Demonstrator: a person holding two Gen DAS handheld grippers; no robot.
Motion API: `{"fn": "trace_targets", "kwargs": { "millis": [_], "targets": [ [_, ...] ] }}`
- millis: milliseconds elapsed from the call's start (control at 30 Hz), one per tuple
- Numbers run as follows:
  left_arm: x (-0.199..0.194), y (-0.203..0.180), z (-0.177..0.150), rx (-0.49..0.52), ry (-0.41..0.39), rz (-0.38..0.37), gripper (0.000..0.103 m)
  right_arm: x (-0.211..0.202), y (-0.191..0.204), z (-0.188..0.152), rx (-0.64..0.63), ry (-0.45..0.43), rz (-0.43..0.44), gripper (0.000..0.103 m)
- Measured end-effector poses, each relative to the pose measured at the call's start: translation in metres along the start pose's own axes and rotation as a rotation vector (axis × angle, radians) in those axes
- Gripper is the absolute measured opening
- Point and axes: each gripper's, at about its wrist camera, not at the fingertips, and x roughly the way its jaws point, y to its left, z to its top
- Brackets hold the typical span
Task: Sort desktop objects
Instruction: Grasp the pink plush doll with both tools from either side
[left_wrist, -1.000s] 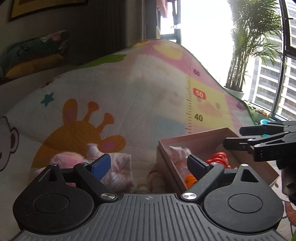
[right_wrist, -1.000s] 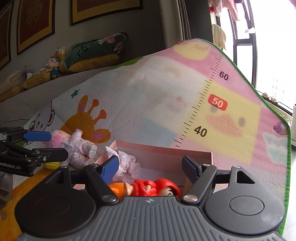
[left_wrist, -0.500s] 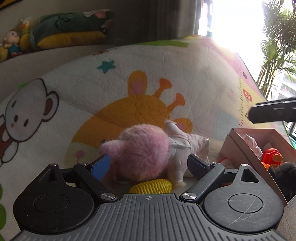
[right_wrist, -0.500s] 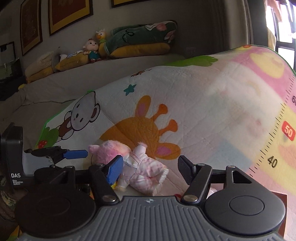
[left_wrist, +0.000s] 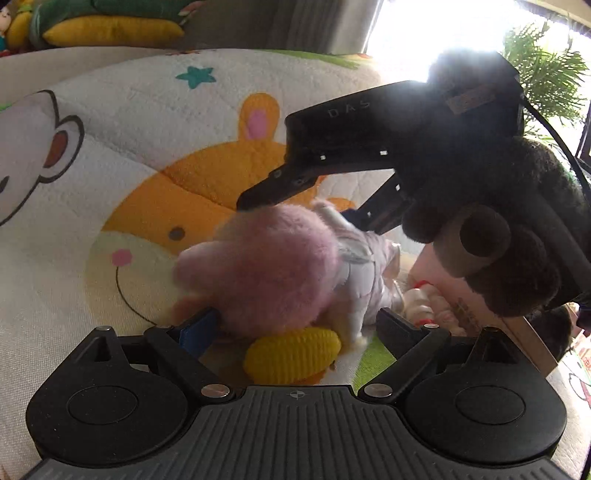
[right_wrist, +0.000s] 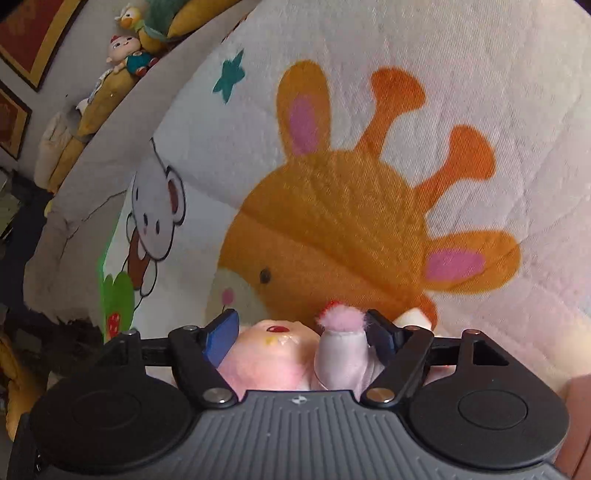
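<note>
Pink plush fills the middle of both views: a doll (left_wrist: 269, 266) with a fluffy pink head and a pale satin outfit lies on a printed play mat (left_wrist: 110, 155), over the orange giraffe picture. Seen from the left wrist, the left hand-held gripper (left_wrist: 295, 325) sits low in front of the doll with its fingers spread wide, the blue-padded one by the doll's head and the dark one by its legs, holding nothing. A yellow toy corn cob (left_wrist: 291, 354) lies on the mat just under the doll's head, between those fingers. The right hand-held gripper (left_wrist: 295, 199) reaches in from the upper right, held by a hand in a dark fuzzy glove (left_wrist: 517, 258); its upper finger rests on top of the pink head. From the right wrist, the right hand-held gripper (right_wrist: 303, 332) has the doll (right_wrist: 273, 354) between its fingers, the blue pad next to the face and the dark pad next to a raised satin sleeve with a pink tuft, but the fingers look spread rather than pressed in, so the hold appears not closed, though the close view makes this hard to judge. To the right of the doll, part of a cardboard box (left_wrist: 480, 306) shows, and a small white and red toy (left_wrist: 421, 299) lies just beside it. Stuffed toys (right_wrist: 129, 55) sit on a ledge beyond the mat.
</note>
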Motion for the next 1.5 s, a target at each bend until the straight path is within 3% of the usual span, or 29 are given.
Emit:
{"fn": "trace_targets", "kwargs": {
  "millis": [267, 400, 567, 733, 800, 867, 933, 967, 1000, 1133, 1200, 1300, 1400, 1500],
  "targets": [
    [-0.058, -0.03, -0.047, -0.003, 0.048, -0.062, 0.095, -0.032, 0.015, -0.072, -0.055, 0.15, 0.104, 0.079],
    [-0.089, -0.054, -0.07, 0.035, 0.063, -0.091, 0.096, -0.063, 0.018, -0.107, -0.103, 0.177, 0.141, 0.079],
    [-0.124, -0.077, -0.077, 0.11, 0.034, -0.016, 0.097, -0.125, 0.02, -0.125, -0.211, 0.002, 0.074, 0.079],
    [-0.137, -0.078, -0.053, 0.093, -0.06, 0.133, 0.098, -0.152, 0.019, -0.119, -0.336, -0.157, -0.123, 0.079],
    [-0.131, -0.069, -0.033, 0.073, -0.087, 0.198, 0.098, -0.157, 0.018, -0.118, -0.371, -0.195, -0.183, 0.07],
    [-0.12, -0.058, -0.015, 0.034, -0.104, 0.251, 0.097, -0.157, 0.011, -0.119, -0.366, -0.189, -0.187, 0.052],
    [-0.11, -0.05, -0.003, -0.012, -0.109, 0.255, 0.091, -0.156, 0.004, -0.12, -0.362, -0.182, -0.19, 0.051],
    [-0.107, -0.049, -0.004, -0.026, -0.109, 0.242, 0.074, -0.156, 0.001, -0.121, -0.36, -0.179, -0.192, 0.051],
    [-0.104, -0.049, -0.005, -0.037, -0.108, 0.224, 0.069, -0.156, 0.001, -0.127, -0.372, -0.178, -0.193, 0.051],
    [-0.1, -0.053, -0.024, -0.062, -0.091, 0.192, 0.068, -0.153, 0.011, -0.165, -0.481, -0.185, -0.179, 0.051],
    [-0.103, -0.052, -0.031, -0.09, -0.084, 0.188, 0.074, -0.148, 0.017, -0.183, -0.561, -0.191, -0.178, 0.052],
    [-0.111, -0.045, -0.038, -0.152, -0.073, 0.179, 0.09, -0.132, 0.028, -0.203, -0.662, -0.188, -0.167, 0.068],
    [-0.117, -0.044, -0.043, -0.182, -0.046, 0.161, 0.093, -0.115, 0.033, -0.214, -0.712, -0.187, -0.145, 0.082],
    [-0.118, -0.05, -0.046, -0.176, -0.02, 0.143, 0.094, -0.1, 0.035, -0.219, -0.683, -0.17, -0.116, 0.085]
  ]
}}
